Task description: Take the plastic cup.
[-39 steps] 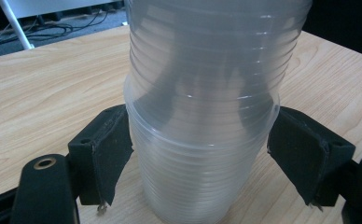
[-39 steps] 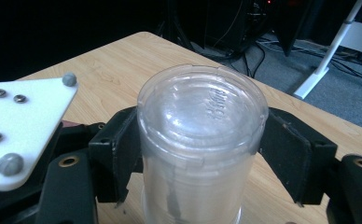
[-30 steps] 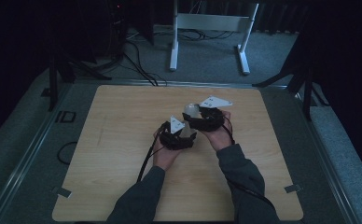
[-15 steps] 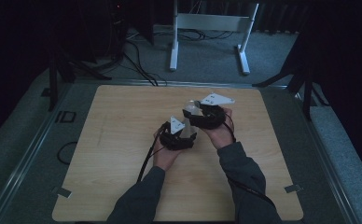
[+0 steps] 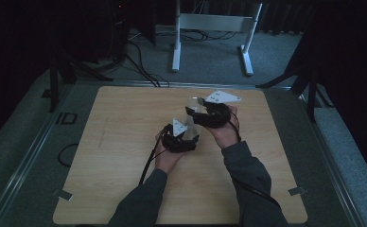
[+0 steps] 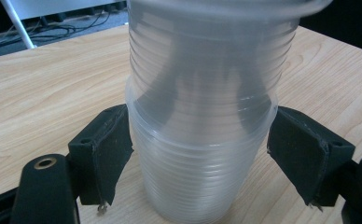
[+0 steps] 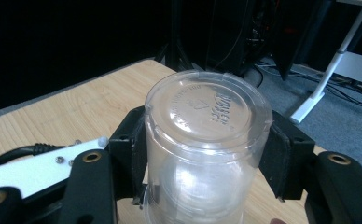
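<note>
I work with a stack of clear plastic cups [image 5: 194, 116] that stands a little past the middle of the wooden table [image 5: 120, 142], toward one o'clock from the centre.

Nearest to me, at the six o'clock side of the stack, is the left gripper [image 5: 184, 137]. In the left gripper view its jaws stand wide around the lower cup [image 6: 200, 158], one pad at nine o'clock touching the wall and the other pad at three o'clock just at the rim ledge. I judge that it holds the lower cup steady, lightly and not crushing it.

Farther, at about one o'clock from the left gripper, is the right gripper [image 5: 198, 111]. In the right gripper view its jaws have just been closing, and the upper cup [image 7: 207, 140] is between them, bottom up, with both pads against its ribbed wall. So the right gripper clamps the upper cup.

The step in hand, as I judge it, is to separate the upper cup from the lower cup, or to seat it on it; I cannot tell which. To do it well I would keep the left hand still and low, and move the right gripper straight along the axis of the stack, without tilt. The cups are thin, so I would not squeeze more: a bent wall can jam in the next cup or slip out. If it sticks, a small twist should help before pulling.
</note>
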The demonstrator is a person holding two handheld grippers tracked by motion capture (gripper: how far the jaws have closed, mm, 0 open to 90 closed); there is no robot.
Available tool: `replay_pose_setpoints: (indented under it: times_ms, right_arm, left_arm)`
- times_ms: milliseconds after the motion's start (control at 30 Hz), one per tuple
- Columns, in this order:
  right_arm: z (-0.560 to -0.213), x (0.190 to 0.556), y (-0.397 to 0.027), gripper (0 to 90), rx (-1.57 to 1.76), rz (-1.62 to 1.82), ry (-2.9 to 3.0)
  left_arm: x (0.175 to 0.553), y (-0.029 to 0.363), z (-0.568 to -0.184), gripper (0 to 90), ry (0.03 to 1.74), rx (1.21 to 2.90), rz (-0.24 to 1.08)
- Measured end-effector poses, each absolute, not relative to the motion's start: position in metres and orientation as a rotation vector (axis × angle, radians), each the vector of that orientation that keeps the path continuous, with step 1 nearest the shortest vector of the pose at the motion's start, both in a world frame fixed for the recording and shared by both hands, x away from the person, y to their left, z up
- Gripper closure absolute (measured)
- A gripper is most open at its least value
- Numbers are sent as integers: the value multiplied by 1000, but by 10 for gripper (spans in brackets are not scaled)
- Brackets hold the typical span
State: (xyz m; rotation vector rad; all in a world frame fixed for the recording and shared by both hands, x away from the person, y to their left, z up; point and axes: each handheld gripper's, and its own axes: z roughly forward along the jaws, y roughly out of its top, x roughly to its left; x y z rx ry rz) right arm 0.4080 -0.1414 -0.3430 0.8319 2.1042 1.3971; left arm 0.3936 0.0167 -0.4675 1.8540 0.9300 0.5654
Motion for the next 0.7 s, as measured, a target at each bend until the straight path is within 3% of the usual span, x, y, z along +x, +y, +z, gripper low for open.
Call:
replay_pose_setpoints:
  times_ms: [700]
  right_arm:
    - [-313, 405, -148, 411, 827, 1474, 2058]
  left_arm:
    - [391, 19, -465, 230, 922, 1843, 567]
